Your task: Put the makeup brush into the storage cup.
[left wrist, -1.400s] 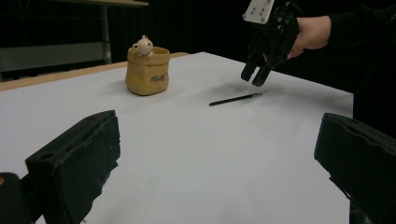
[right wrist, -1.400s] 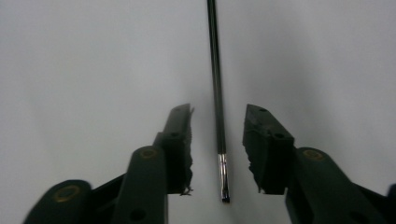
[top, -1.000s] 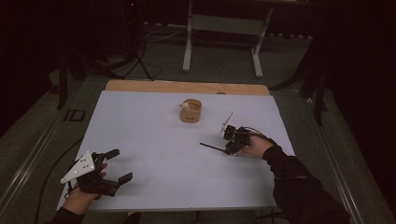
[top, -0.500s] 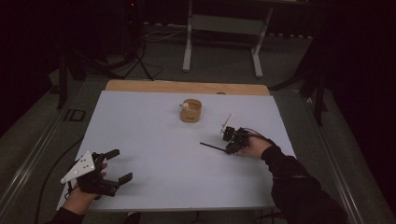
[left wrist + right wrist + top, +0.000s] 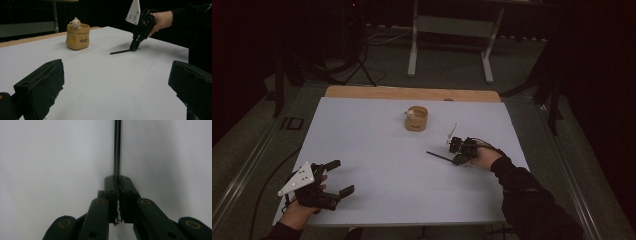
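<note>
Right gripper clamped on thin black rod, jaws just closing; left gripper wide, empty

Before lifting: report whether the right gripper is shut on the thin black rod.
Shut on it: the right gripper pads clamp the thin black rod, jaws having just closed.

Dark studio: stand legs, floor cables, white table.

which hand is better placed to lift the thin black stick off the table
Right. The right gripper has just closed its jaws on the thin black stick. The left gripper sits open at the table's near left corner, far from it.
</note>
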### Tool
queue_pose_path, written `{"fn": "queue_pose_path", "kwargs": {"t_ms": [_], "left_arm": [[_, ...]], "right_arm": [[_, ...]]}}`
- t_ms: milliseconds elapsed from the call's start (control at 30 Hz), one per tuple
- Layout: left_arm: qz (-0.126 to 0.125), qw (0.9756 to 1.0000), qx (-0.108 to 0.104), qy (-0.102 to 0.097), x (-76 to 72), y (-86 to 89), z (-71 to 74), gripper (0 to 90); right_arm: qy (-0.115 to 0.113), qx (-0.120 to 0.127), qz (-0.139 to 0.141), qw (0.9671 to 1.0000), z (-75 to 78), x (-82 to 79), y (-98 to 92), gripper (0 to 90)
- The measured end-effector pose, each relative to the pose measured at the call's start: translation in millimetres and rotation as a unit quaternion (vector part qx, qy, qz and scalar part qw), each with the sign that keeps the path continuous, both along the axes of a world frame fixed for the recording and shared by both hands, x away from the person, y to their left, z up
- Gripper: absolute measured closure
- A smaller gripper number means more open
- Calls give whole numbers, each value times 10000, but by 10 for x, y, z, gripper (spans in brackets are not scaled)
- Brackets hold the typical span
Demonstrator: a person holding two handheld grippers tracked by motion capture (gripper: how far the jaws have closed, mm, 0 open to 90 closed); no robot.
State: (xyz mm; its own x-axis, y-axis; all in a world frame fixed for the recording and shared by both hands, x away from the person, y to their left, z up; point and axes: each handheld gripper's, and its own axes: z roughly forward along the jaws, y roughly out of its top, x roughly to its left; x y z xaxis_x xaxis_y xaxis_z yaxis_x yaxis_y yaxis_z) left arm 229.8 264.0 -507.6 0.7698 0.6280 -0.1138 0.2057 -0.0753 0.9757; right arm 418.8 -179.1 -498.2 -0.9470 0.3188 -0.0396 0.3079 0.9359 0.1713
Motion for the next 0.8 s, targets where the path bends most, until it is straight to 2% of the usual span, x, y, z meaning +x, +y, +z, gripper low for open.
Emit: {"fn": "queue_pose_path", "kwargs": {"t_ms": [100, 267, 300, 433, 467, 600, 700, 733, 800], "left_arm": [[18, 10000, -2, 16, 2, 7, -3, 5], [-1, 10000, 57, 13, 2, -15, 0, 5], [4, 10000, 88, 23, 2, -21, 3, 5], [-17, 9999, 135, 61, 15, -54, 10, 5], [-11, 9998, 162, 64, 20, -69, 15, 5], [0, 9997, 246, 3, 30, -139, 74, 5], [-60, 9991, 426, -40, 33, -198, 136, 5], [-122, 9983, 576, -17, 44, -228, 166, 5], [-269, 9983, 524, 41, 76, -260, 191, 5]], "right_arm": [[19, 232, -81, 9997, 63, 12, -43, 858], [82, 408, -118, 9991, 150, 3, -89, 859], [52, 404, -98, 9991, 165, 0, -95, 859], [191, 428, -18, 9989, 218, -19, -108, 859], [146, 391, 12, 9991, 233, -33, -107, 859], [202, 524, 78, 9984, 292, -68, -119, 859], [232, 547, 146, 9981, 323, -104, -112, 859], [218, 546, 153, 9982, 332, -115, -106, 859], [299, 546, 219, 9978, 345, -133, -95, 859]]}}
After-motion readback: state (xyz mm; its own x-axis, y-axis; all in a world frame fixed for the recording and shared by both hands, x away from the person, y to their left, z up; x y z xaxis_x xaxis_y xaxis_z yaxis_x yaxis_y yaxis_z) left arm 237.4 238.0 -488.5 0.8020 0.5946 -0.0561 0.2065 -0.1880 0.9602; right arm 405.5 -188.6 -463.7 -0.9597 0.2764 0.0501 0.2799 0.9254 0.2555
